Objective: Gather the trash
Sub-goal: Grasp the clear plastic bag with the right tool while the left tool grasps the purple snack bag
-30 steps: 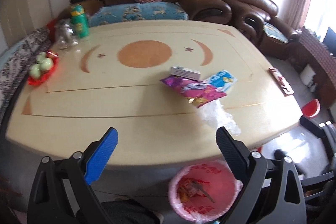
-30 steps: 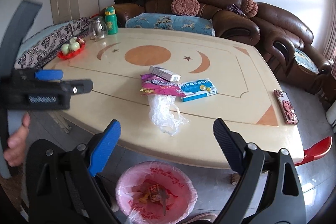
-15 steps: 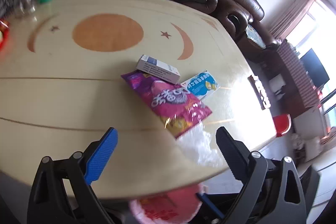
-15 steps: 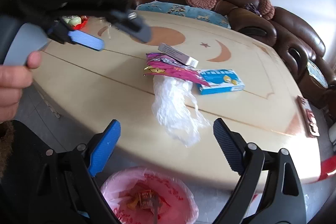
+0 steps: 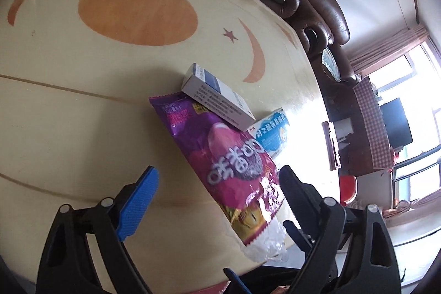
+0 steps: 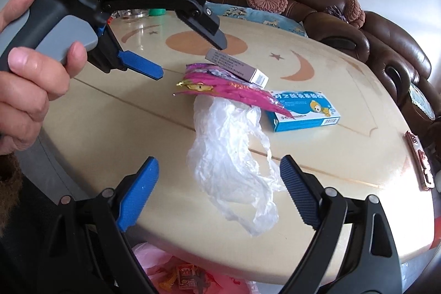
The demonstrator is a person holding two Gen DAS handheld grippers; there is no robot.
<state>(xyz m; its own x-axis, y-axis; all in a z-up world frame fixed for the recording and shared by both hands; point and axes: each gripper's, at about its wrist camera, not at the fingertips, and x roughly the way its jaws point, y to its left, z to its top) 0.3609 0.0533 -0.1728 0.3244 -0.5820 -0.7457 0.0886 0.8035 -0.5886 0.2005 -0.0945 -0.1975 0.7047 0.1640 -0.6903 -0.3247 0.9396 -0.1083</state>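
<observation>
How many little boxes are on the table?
2. The grey-white box lies behind the purple snack wrapper, partly on it. The blue box lies to the wrapper's right. None looks hidden.

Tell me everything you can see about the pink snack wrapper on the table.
The snack wrapper is a glossy magenta-and-purple foil packet with white lettering and a gold patch near one crimped end. It lies flat on the table, its gold end over a crumpled clear plastic bag. A grey-white box rests on its far end; a blue box sits beside it. No gripper touches it.
</observation>
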